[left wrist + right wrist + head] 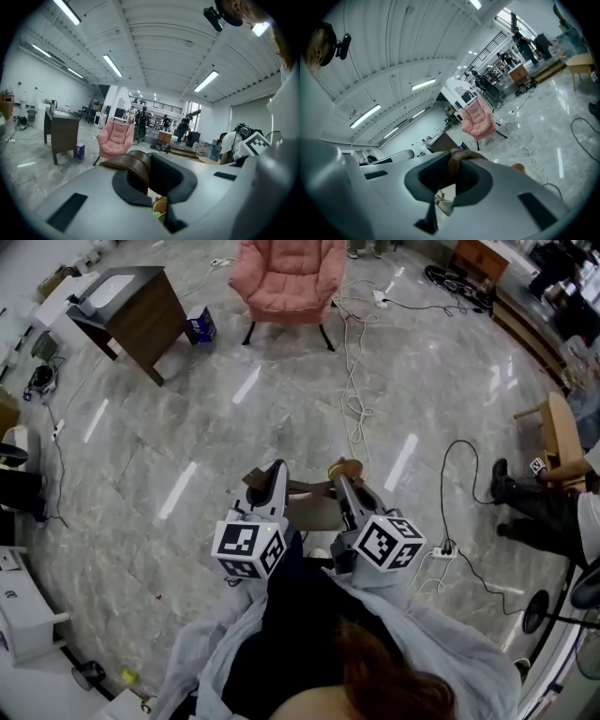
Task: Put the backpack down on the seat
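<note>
Left gripper jaws clamped on a brown strap. Right gripper jaws same, on another brown strap. Backpack between them, pink chair well apart.

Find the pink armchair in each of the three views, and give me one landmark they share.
Head view: the pink armchair stands at the top edge, near the centre.
Left gripper view: left of centre, at mid-height.
Right gripper view: right of centre, at mid-height.
Shared landmark: the dark wooden desk, to the armchair's left in every picture.
</note>
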`<state>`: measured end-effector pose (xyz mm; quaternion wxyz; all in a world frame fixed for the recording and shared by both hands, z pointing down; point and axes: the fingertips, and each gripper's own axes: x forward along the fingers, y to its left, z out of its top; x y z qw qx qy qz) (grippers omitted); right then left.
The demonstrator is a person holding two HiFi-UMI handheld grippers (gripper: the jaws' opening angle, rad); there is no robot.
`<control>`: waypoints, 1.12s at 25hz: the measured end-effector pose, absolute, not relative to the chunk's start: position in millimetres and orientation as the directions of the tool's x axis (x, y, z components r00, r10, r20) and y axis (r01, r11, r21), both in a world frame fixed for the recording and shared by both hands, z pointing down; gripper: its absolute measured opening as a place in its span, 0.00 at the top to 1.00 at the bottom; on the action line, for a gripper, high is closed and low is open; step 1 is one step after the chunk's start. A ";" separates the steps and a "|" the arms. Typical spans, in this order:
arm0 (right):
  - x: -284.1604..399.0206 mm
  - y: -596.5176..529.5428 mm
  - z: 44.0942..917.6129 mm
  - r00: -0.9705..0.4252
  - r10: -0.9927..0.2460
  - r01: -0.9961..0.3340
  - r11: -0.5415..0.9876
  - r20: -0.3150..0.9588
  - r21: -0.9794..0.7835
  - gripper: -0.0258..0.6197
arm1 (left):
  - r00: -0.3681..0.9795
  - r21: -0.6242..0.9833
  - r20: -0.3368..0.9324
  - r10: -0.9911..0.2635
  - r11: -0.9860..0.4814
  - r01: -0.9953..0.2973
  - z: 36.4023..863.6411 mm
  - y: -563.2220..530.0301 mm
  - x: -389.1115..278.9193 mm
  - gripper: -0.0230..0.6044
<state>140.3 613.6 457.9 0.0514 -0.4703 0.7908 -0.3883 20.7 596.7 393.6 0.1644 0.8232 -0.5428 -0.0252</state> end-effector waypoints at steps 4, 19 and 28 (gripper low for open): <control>126.7 576.5 465.9 -0.559 -0.768 -0.704 0.238 0.314 -0.669 0.91 | 0.410 0.315 0.168 -0.896 -0.346 -0.884 401.8 556.8 7.8 0.94; 90.9 444.2 443.9 -0.501 -0.814 -0.734 0.220 0.294 -0.643 0.91 | 0.492 0.331 0.132 -0.861 -0.429 -0.840 383.3 417.8 -27.7 0.94; 69.3 396.1 441.3 -0.460 -0.844 -0.742 0.195 0.275 -0.641 0.91 | 0.551 0.342 0.120 -0.826 -0.487 -0.804 381.6 365.1 -48.1 0.94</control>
